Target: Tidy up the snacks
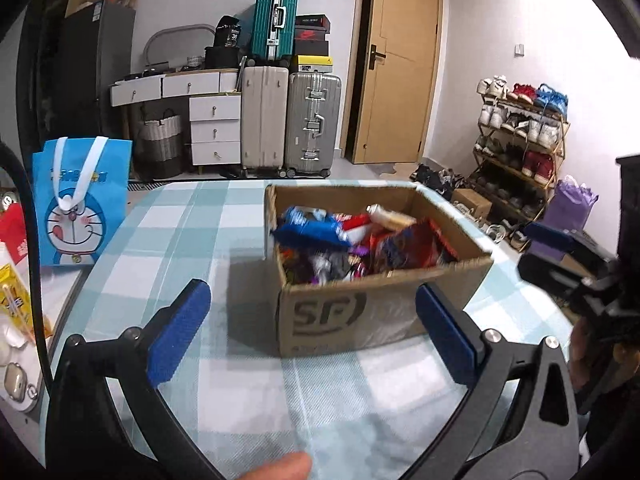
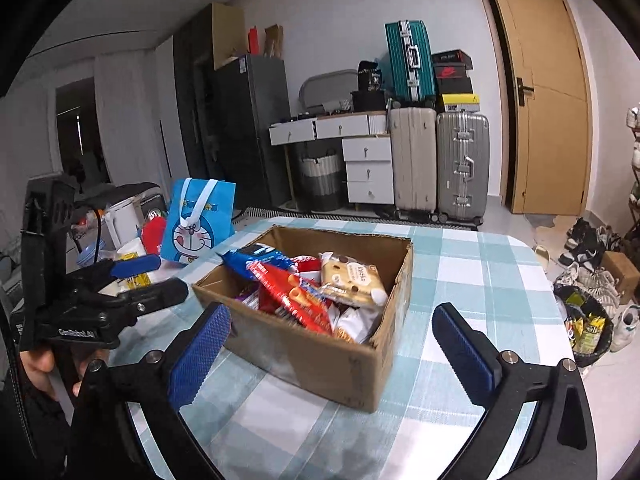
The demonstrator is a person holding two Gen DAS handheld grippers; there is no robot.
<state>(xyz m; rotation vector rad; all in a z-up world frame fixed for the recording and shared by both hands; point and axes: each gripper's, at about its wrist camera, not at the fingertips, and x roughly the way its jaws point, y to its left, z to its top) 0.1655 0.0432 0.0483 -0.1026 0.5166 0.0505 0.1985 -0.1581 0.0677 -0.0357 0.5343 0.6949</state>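
A brown cardboard box [image 1: 352,320] marked SF stands on the checked tablecloth [image 1: 168,232], full of snack packs: a blue pack [image 1: 308,230], red packs [image 2: 296,300] and a cream biscuit pack [image 2: 352,278]. The box also shows in the right wrist view [image 2: 320,360]. My left gripper [image 1: 312,328] is open and empty, just in front of the box. My right gripper [image 2: 332,348] is open and empty, near the box's front corner. The left gripper [image 2: 148,276] shows at the left of the right wrist view; the right gripper [image 1: 560,248] shows at the right of the left wrist view.
A blue Doraemon bag [image 1: 80,204] stands at the table's left, with small items beside it [image 1: 16,304]. A kettle [image 2: 120,216] is behind it. Suitcases [image 1: 292,120], drawers [image 1: 214,128], a door [image 1: 396,64] and a shoe rack [image 1: 520,140] stand beyond the table.
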